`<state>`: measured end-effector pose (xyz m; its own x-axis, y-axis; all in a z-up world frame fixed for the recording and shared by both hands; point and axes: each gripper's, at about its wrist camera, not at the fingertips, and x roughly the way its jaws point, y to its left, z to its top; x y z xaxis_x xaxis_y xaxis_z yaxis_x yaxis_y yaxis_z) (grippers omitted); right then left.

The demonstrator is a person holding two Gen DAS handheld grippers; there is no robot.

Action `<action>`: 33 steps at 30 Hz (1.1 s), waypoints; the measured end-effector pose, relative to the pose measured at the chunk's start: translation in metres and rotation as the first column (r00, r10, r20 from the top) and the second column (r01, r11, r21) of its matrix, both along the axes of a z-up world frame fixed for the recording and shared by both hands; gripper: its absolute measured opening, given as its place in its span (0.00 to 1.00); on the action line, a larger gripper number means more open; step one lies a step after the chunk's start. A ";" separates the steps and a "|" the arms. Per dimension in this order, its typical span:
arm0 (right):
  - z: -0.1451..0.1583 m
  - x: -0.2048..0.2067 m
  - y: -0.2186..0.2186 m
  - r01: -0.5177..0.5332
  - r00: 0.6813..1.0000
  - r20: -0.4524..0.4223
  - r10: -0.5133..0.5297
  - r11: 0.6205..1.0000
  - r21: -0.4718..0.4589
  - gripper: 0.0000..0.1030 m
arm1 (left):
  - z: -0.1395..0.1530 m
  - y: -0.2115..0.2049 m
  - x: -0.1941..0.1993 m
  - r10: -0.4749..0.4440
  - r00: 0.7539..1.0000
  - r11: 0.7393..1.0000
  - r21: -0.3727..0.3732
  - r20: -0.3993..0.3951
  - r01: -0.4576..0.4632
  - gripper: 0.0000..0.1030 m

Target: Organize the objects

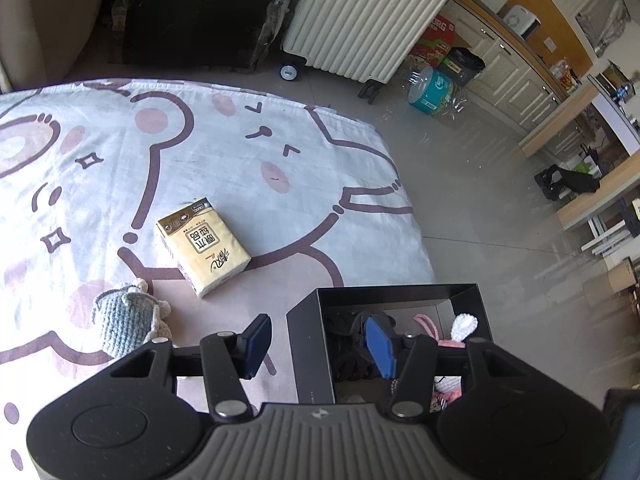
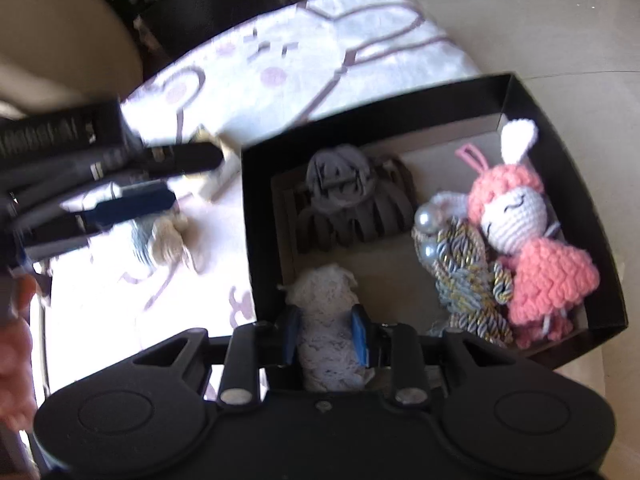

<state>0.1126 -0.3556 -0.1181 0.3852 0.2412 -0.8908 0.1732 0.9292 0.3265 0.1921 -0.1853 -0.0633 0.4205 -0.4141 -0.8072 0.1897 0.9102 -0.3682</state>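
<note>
A black open box (image 2: 360,128) stands at the right edge of the cartoon-print cloth (image 1: 240,152). Inside it lie a brown hair claw (image 2: 352,208), a braided cord piece with pearls (image 2: 460,264) and a pink crocheted bunny (image 2: 520,240). My right gripper (image 2: 325,332) is shut on a white lace piece (image 2: 324,300) at the box's near side. My left gripper (image 1: 318,346) hangs open and empty above the box's left wall; the right wrist view shows the left gripper (image 2: 192,180) over a grey-blue knitted toy (image 1: 124,320). A yellow tissue pack (image 1: 202,246) lies farther out on the cloth.
A cream ribbed suitcase (image 1: 360,16) and a teal bottle pack (image 1: 432,88) stand on the tiled floor beyond the cloth. Cabinets line the right wall. A person's hand (image 2: 16,344) shows at the left edge.
</note>
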 end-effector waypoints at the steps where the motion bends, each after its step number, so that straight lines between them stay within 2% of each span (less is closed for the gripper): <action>1: 0.005 -0.001 -0.003 0.019 1.000 0.023 -0.019 1.000 0.011 0.31 | 0.001 -0.001 -0.001 -0.005 1.000 1.000 0.009 0.008 0.005 0.52; 4: 0.021 -0.006 -0.014 0.085 0.991 0.098 -0.087 0.996 0.021 0.32 | 0.004 0.000 -0.003 -0.015 1.000 1.000 0.025 0.019 0.014 0.52; 7: 0.036 -0.012 -0.023 0.134 0.978 0.162 -0.130 0.991 -0.011 0.33 | 0.007 0.002 -0.007 -0.020 0.999 0.999 0.039 0.029 0.019 0.52; 14: 0.060 -0.023 -0.025 0.172 0.954 0.266 -0.141 0.980 -0.097 0.38 | 0.021 0.011 -0.020 -0.032 0.997 0.993 0.116 0.077 0.023 0.52; 19: 0.067 -0.032 -0.020 0.168 0.952 0.284 -0.116 0.971 -0.168 0.38 | 0.030 0.026 -0.028 -0.023 0.996 0.990 0.142 0.091 0.010 0.52; 30: 0.077 -0.058 -0.014 0.180 0.947 0.304 -0.102 0.953 -0.243 0.44 | 0.044 0.051 -0.051 -0.040 0.992 0.979 0.205 0.124 0.014 0.52; 33: 0.077 -0.065 -0.015 0.188 0.949 0.298 -0.107 0.948 -0.259 0.46 | 0.046 0.054 -0.057 -0.049 0.991 0.977 0.212 0.128 0.021 0.59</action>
<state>0.0475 -0.3707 -0.0413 0.6375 -0.0809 -0.7662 0.2558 0.9603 0.1114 0.1353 -0.1317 -0.0172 0.5173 -0.2576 -0.8161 0.2565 0.9564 -0.1393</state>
